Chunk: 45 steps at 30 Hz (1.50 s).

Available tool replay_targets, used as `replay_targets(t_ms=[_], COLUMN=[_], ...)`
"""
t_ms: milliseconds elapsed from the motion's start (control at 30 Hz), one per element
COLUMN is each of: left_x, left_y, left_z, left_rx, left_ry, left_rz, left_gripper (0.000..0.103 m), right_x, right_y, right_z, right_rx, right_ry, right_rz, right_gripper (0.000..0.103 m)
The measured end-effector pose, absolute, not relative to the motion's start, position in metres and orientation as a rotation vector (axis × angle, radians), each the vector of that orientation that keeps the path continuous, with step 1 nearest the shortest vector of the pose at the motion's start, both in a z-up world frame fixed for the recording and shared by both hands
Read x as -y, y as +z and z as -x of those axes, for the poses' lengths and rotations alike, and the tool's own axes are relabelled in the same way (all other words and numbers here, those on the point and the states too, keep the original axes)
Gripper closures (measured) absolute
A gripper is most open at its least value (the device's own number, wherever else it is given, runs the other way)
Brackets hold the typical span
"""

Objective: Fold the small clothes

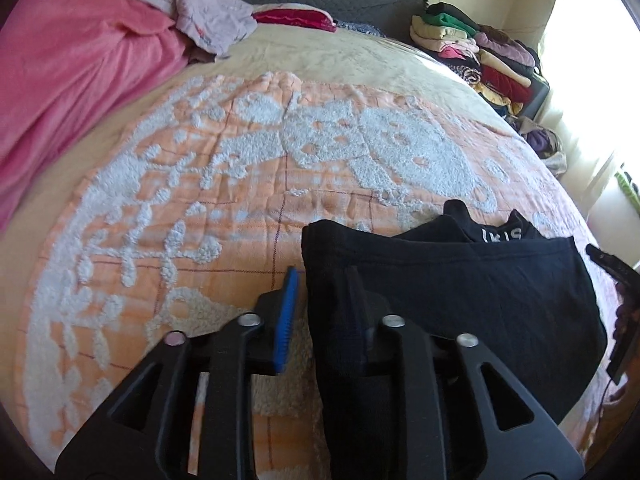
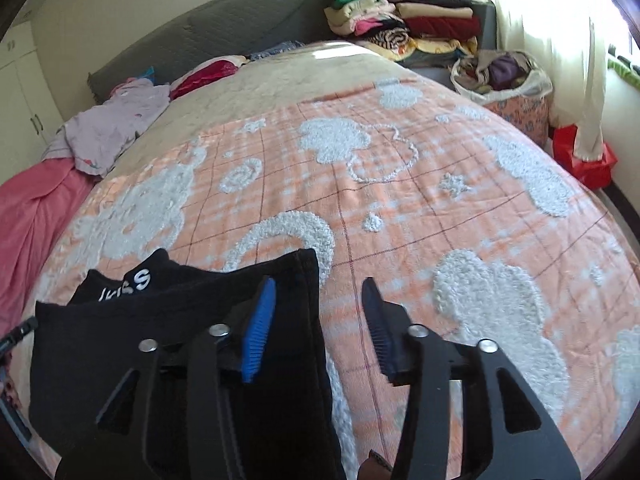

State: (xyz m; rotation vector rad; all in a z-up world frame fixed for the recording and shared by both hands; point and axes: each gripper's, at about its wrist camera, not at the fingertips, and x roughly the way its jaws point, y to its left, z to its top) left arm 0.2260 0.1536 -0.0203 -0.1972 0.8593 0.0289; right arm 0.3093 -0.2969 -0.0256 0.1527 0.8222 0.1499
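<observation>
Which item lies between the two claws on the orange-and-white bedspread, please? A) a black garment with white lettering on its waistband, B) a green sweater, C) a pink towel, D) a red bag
A: the black garment with white letters on its band lies on the bedspread, at both claws.

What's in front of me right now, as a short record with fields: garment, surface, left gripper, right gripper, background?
garment: black garment with white lettering, lying partly folded
surface: orange and white bedspread
left gripper: jaws apart, garment's left edge between them, pads not pressing
right gripper: open over the garment's right edge, nothing gripped
background: stack of folded clothes, pink blanket, lilac garment
</observation>
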Motion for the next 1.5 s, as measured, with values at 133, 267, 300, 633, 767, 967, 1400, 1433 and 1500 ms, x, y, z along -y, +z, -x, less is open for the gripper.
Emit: replay_targets(t_ms=[133, 267, 300, 633, 767, 967, 1400, 1433, 1500], left_x=[-0.146, -0.141, -0.14, -0.135, -0.131, -0.125, -0.109, -0.109, -0.109], left_y=[-0.017, -0.014, -0.013, -0.007, -0.01, -0.028, -0.039, -0.041, -0.045], left_z=[-0.216, -0.205, -0.203, -0.186, -0.177, -0.157, -0.13, -0.128, -0.125], left_rx=[-0.86, -0.854, -0.852, -0.847, -0.856, -0.901, -0.931, -0.933, -0.937], left_ry=[0.023, 0.027, 0.027, 0.022, 0.001, -0.039, -0.104, -0.103, -0.098], left_rz=[0.16, 0.137, 0.132, 0.121, 0.137, 0.21, 0.225, 0.226, 0.228], left_gripper=[0.075, 0.065, 0.065, 0.046, 0.043, 0.042, 0.095, 0.095, 0.094], right_x=[0.293, 0.288, 0.288, 0.298, 0.302, 0.306, 0.306, 0.306, 0.307], right_y=[-0.022, -0.02, -0.02, -0.03, -0.036, -0.044, -0.043, -0.046, -0.05], right_z=[-0.284, -0.264, -0.26, -0.227, -0.219, -0.212, -0.193, -0.193, -0.192], right_rx=[-0.814, -0.808, -0.807, -0.837, -0.857, -0.882, -0.88, -0.888, -0.886], right_ry=[0.196, 0.215, 0.218, 0.215, 0.239, 0.284, 0.301, 0.29, 0.259], right_rz=[-0.124, -0.103, -0.1, -0.135, -0.17, -0.212, -0.196, -0.191, -0.168], right_gripper=[0.049, 0.043, 0.043, 0.03, 0.03, 0.035, 0.093, 0.092, 0.085])
